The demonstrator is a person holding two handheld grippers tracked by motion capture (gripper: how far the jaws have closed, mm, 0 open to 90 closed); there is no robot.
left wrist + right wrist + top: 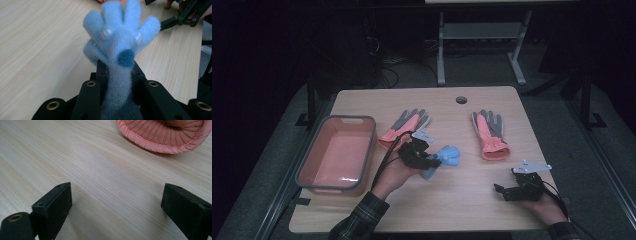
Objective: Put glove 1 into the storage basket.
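— Two hand-held grippers: what was each doing?
— My left hand-held gripper [117,75] clamped a fluffy light-blue fleece glove [120,35], lifted above the pale wooden bench [472,195]. My right hand-held gripper [116,207] rested with jaws spread wide, nothing between them, near a pink knitted glove cuff [162,135].

Gloves and tub on the table

Rectangular salmon plastic tub with grey rim [319,161] at left; fuzzy light-blue glove [447,156] lies between two pink-and-grey work gloves [404,126] [489,132].

glove [120,45]: light blue, dark blue dot | 2 gloves [489,132]: pink-grey | bin [337,155]: pink, grey rim
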